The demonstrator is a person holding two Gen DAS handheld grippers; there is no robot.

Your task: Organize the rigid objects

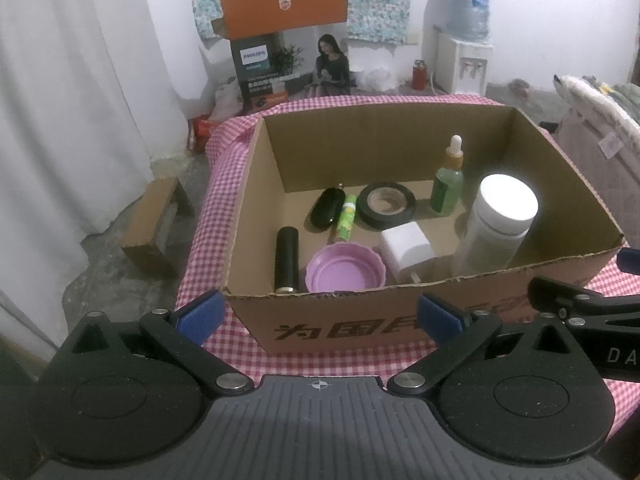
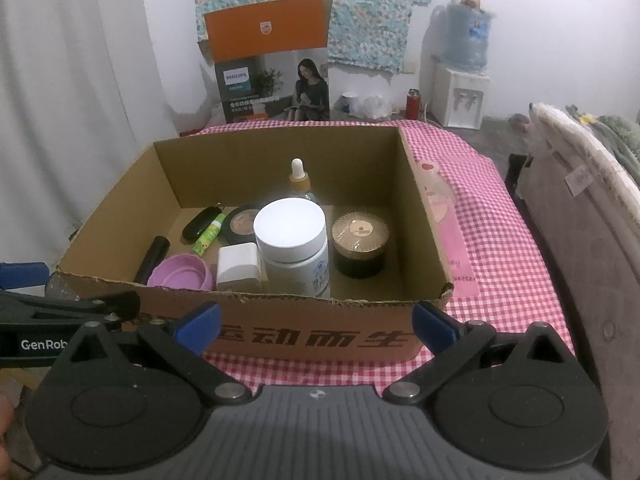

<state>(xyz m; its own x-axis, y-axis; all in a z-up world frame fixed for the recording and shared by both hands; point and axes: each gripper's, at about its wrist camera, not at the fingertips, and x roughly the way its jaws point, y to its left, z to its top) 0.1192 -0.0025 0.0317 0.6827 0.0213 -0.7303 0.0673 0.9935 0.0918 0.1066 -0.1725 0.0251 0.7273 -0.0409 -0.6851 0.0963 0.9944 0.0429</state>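
Both grippers' jaws spread empty, cardboard box (image 2: 280, 332) just beyond

We saw the left gripper (image 1: 318, 316) built of matte black, speckled linkage arms pinned with round silver screws, each arm ending in a blue pad (image 1: 200, 314). Two large black discs with raised circles flanked a grey ribbed base plate carrying a small white crosshair mark. The right gripper (image 2: 316, 322) had the same form: black arms, silver pins, blue fingertips (image 2: 434, 326), grey ribbed plate. White lettering reading "GenRob" ran along a black bar at the right view's left edge; the left view's partial "DA" possibly belonged to a similar label.
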